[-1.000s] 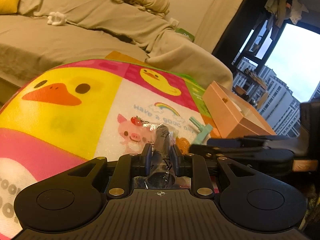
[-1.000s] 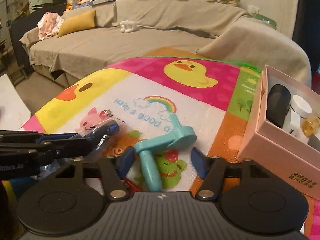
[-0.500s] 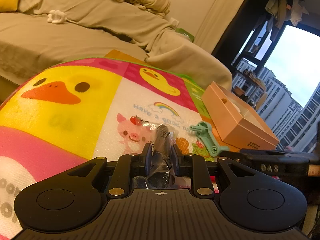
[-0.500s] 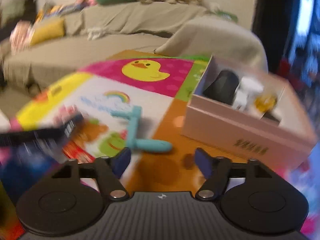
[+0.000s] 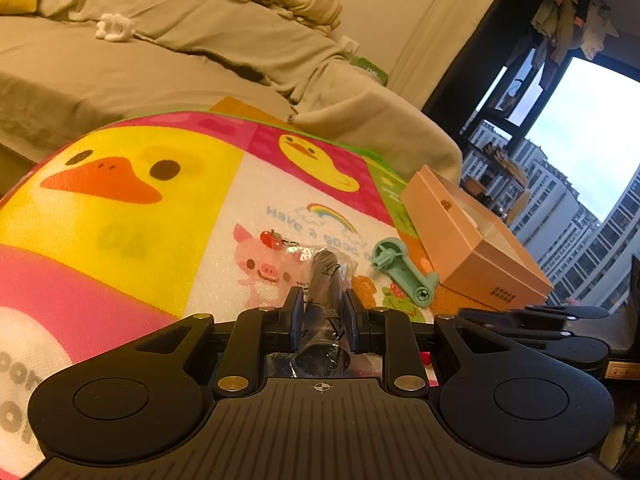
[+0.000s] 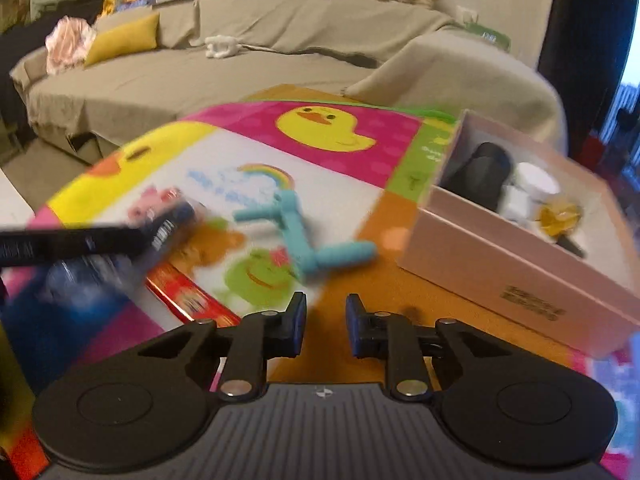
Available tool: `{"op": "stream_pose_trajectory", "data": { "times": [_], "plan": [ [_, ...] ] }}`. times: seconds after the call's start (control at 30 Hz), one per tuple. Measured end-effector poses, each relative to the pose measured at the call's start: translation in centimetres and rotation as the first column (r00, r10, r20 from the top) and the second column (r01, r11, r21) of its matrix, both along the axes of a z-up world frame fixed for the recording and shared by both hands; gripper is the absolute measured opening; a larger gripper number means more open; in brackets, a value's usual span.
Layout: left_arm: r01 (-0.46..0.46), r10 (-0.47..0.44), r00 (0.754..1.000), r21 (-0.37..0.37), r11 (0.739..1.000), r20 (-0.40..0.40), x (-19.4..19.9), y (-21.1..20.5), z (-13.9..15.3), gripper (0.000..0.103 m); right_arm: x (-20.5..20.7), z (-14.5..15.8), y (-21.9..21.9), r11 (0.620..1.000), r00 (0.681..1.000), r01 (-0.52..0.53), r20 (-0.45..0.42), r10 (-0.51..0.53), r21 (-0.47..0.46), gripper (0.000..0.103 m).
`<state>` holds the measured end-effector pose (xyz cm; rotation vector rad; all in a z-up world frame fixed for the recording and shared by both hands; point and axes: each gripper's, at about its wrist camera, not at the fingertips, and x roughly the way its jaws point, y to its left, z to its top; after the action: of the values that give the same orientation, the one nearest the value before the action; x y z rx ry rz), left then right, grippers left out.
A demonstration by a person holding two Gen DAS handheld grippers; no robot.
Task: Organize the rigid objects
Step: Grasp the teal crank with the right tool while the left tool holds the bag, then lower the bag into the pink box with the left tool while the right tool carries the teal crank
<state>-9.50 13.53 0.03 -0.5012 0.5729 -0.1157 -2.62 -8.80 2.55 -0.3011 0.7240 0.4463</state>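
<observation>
Left gripper (image 5: pixel 320 312) is clamped on a dark bagged item (image 5: pixel 324 280), centre frame over the mat (image 5: pixel 120 220); prob. light, slippery wrap, so grip mid-body. Right gripper (image 6: pixel 323 322) is nearly closed, empty; box (image 6: pixel 500 264) at right.

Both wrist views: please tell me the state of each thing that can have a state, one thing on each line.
left gripper: shut on the dark bagged item.
dark bagged item: held between the fingers, wrapped in clear plastic.
right gripper: fingers narrowly apart, holding nothing.
teal crank handle: lying flat on the mat, ungripped.
pink box: open, lidless, several items inside.
play mat: spread flat.
</observation>
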Motion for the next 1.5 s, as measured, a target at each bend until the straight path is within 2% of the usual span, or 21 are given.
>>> {"op": "stream_pose_trajectory", "data": {
  "times": [0.03, 0.07, 0.13, 0.17, 0.23, 0.27, 0.4, 0.63, 0.7, 0.8, 0.87, 0.93, 1.03, 1.17, 1.23, 1.4, 1.5],
  "plan": [
    [0.000, 0.000, 1.000, 0.003, 1.000, 0.000, 0.0, 0.0, 0.0, 0.025, -0.1, 0.1, -0.4, 1.000, 1.000, 0.018, 0.002, -0.018, -0.004, 0.022],
    [0.000, 0.000, 1.000, 0.007, 1.000, 0.001, -0.1, -0.1, 0.0, 0.025, 0.1, 0.1, -0.7, 0.999, 0.999, 0.035, -0.008, -0.035, 0.007, 0.027],
    [-0.001, 0.001, 1.000, 0.014, 1.000, 0.002, -0.1, -0.2, 0.1, 0.025, 0.6, 0.3, -1.0, 0.996, 0.997, 0.066, -0.051, -0.063, 0.059, 0.046],
    [-0.001, 0.001, 1.000, 0.015, 1.000, 0.002, -0.2, -0.2, 0.1, 0.025, 1.0, 0.3, -0.8, 0.991, 0.994, 0.081, -0.085, -0.072, 0.106, 0.061],
    [-0.001, 0.001, 1.000, 0.015, 1.000, 0.002, -0.1, -0.2, 0.1, 0.025, 2.0, 0.3, -0.2, 0.970, 0.982, 0.128, -0.162, -0.095, 0.206, 0.070],
    [-0.001, 0.001, 1.000, 0.016, 1.000, 0.002, -0.2, -0.2, 0.1, 0.025, 2.4, 0.3, 0.4, 0.960, 0.977, 0.158, -0.174, -0.119, 0.233, 0.074],
    [0.001, -0.001, 1.000, 0.012, 1.000, 0.002, -0.2, -0.2, 0.1, 0.025, 5.0, 0.2, 3.2, 0.929, 0.961, 0.226, -0.222, -0.164, 0.293, 0.077],
    [0.007, -0.007, 1.000, 0.033, 0.999, 0.000, 0.0, -0.6, 0.3, 0.025, 6.7, -0.4, 6.8, 0.971, 0.980, 0.185, -0.095, -0.172, 0.151, 0.077],
    [0.022, -0.022, 1.000, 0.059, 0.998, -0.001, 0.0, -1.0, 0.4, 0.025, 6.6, -0.5, 7.1, 0.978, 0.985, 0.167, -0.061, -0.160, 0.126, 0.070],
    [0.053, -0.053, 0.999, 0.101, 0.993, -0.011, 0.3, -1.7, 0.6, 0.027, 5.9, -0.1, 6.4, 0.985, 0.990, 0.126, -0.073, -0.118, 0.122, 0.070],
    [0.061, -0.059, 0.998, 0.140, 0.988, -0.018, 0.4, -2.3, 0.8, 0.027, 4.4, 0.7, 5.4, 0.987, 0.995, 0.090, -0.062, -0.082, 0.136, 0.070],
    [0.073, -0.070, 0.997, 0.184, 0.980, -0.022, 0.3, -2.9, 1.0, 0.027, 1.9, 1.9, 4.2, 0.990, 0.999, 0.048, -0.011, -0.047, 0.129, 0.070],
    [0.135, -0.131, 0.991, 0.203, 0.970, -0.032, -0.3, -3.8, 1.4, 0.024, -2.2, 3.5, 1.0, 0.993, 0.998, 0.008, 0.064, -0.015, 0.116, 0.070],
    [0.234, -0.244, 0.970, 0.235, 0.943, 0.011, -1.7, -5.8, 3.2, 0.024, -6.6, 4.9, -4.1, 0.995, 0.987, 0.020, 0.157, -0.036, 0.098, 0.070],
    [0.263, -0.285, 0.958, 0.264, 0.928, 0.047, -1.6, -7.1, 5.2, 0.024, -7.8, 5.2, -6.8, 0.992, 0.982, 0.053, 0.177, -0.073, 0.113, 0.070],
    [0.347, -0.402, 0.907, 0.315, 0.883, 0.128, 2.3, -11.5, 11.1, 0.024, -9.2, 5.0, -12.6, 0.972, 0.962, 0.168, 0.189, -0.198, 0.165, 0.070],
    [0.353, -0.420, 0.892, 0.327, 0.877, 0.164, 6.7, -14.7, 13.2, 0.024, -9.3, 4.4, -14.8, 0.957, 0.953, 0.205, 0.183, -0.243, 0.204, 0.070]
  ]
}}
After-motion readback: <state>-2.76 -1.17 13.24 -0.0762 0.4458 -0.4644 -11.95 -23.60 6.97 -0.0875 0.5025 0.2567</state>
